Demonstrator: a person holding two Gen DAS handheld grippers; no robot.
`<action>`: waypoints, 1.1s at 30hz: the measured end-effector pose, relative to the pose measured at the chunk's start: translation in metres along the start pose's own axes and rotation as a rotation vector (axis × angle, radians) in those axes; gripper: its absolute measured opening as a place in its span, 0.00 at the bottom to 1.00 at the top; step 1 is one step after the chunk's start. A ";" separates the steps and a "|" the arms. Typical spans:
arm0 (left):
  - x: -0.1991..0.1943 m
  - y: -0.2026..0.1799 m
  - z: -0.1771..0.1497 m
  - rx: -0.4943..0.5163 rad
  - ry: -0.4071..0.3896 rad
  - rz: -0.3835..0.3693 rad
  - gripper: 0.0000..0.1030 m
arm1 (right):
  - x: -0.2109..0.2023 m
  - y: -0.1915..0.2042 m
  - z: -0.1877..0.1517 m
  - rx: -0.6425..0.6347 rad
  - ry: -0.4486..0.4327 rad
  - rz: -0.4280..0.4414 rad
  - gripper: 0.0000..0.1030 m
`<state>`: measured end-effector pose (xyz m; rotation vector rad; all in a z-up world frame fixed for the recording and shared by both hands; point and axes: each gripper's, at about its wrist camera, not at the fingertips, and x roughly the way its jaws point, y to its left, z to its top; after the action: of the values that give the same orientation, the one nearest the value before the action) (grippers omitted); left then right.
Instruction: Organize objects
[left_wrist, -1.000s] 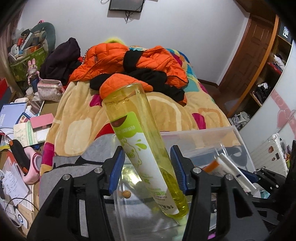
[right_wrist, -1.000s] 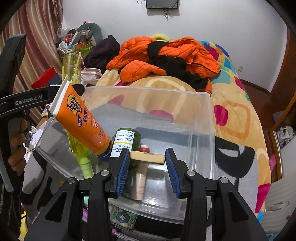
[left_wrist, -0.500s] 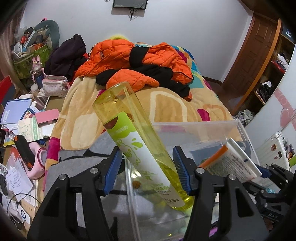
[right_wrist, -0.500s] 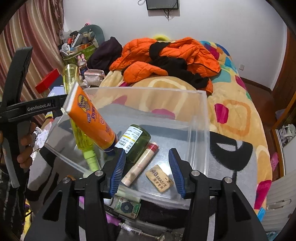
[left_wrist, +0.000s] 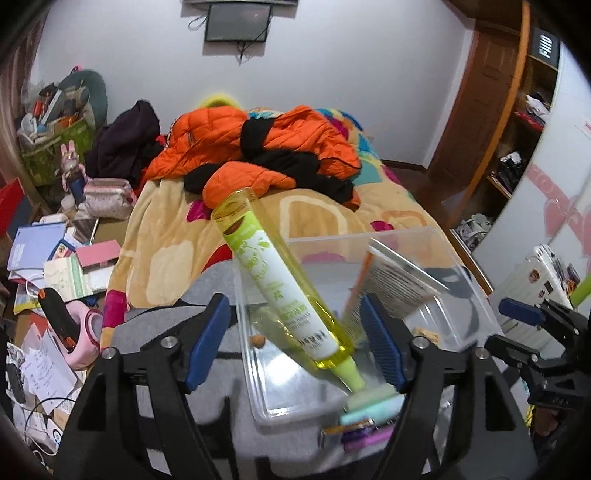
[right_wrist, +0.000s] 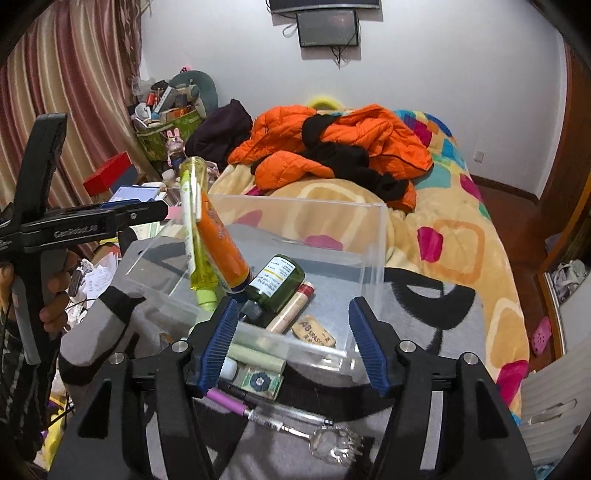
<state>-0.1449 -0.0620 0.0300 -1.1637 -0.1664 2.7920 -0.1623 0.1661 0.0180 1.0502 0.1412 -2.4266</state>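
A clear plastic bin (left_wrist: 461, 273) (right_wrist: 306, 201) rests on a grey cloth at the foot of the bed. Inside it a yellow bottle (left_wrist: 273, 280) (right_wrist: 197, 236) leans cap down, beside an orange tube (right_wrist: 221, 243) (left_wrist: 399, 273). On the bin's floor lie a green bottle (right_wrist: 275, 282), a beige tube (right_wrist: 291, 306) and a tan eraser (right_wrist: 312, 330). My left gripper (left_wrist: 295, 343) hangs over the bin's left end with its jaws opening; the yellow bottle stands between the pads, untouched. My right gripper (right_wrist: 293, 345) sits at the bin's near wall, jaws opening and empty.
Pens (right_wrist: 258, 410), a flowered card (right_wrist: 258, 380) and a clear paw-shaped piece (right_wrist: 336, 445) lie in front of the bin. An orange jacket (right_wrist: 332, 147) is piled on the bed. A cluttered desk (left_wrist: 55, 266) stands left. A person's hand (right_wrist: 51, 295) holds the left gripper.
The right gripper let the eraser fall into the bin and the left let go of the yellow bottle. Both pulled back and up, with their jaws wider apart.
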 end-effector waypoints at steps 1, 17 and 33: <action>-0.005 -0.004 -0.004 0.012 -0.005 -0.005 0.73 | -0.002 0.000 -0.001 -0.001 -0.002 0.002 0.57; 0.005 -0.027 -0.087 0.032 0.146 0.000 0.74 | 0.020 -0.007 -0.054 0.093 0.128 0.050 0.57; 0.047 -0.031 -0.111 -0.017 0.247 -0.027 0.74 | 0.069 0.012 -0.062 0.072 0.212 0.037 0.57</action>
<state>-0.0971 -0.0181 -0.0761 -1.4836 -0.1810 2.5997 -0.1558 0.1454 -0.0734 1.3302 0.1052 -2.2977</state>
